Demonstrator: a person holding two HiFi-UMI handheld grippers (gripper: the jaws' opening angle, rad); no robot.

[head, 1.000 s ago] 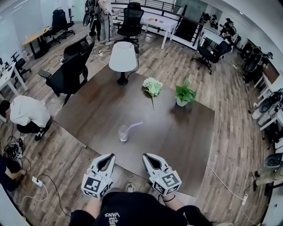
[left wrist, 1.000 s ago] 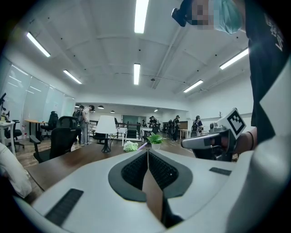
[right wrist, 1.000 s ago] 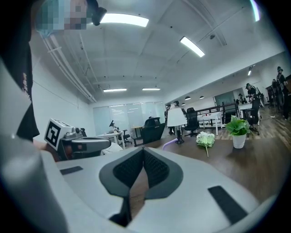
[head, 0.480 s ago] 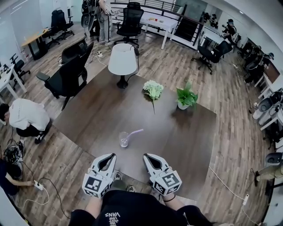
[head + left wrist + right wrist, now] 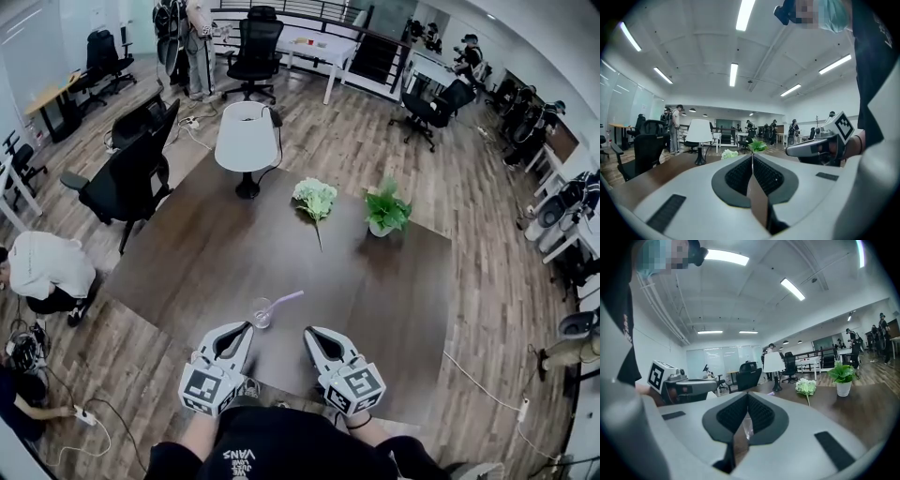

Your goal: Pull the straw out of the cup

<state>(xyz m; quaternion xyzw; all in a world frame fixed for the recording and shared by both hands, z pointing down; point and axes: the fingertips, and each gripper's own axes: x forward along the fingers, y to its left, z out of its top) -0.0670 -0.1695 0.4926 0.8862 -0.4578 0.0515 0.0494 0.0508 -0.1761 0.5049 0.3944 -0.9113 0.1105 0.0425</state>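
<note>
Dark glossy tabletop: clear cup, lilac straw; left gripper, right gripper jaws closed.

One table. On it: one cup, one straw, one lamp, one bunch of flowers and one potted plant. Two grippers at the near edge: the left gripper and the right gripper. At least four black office chairs around the room. One person in white low at the left. More people are at the far side, too small and crowded to count.
</note>
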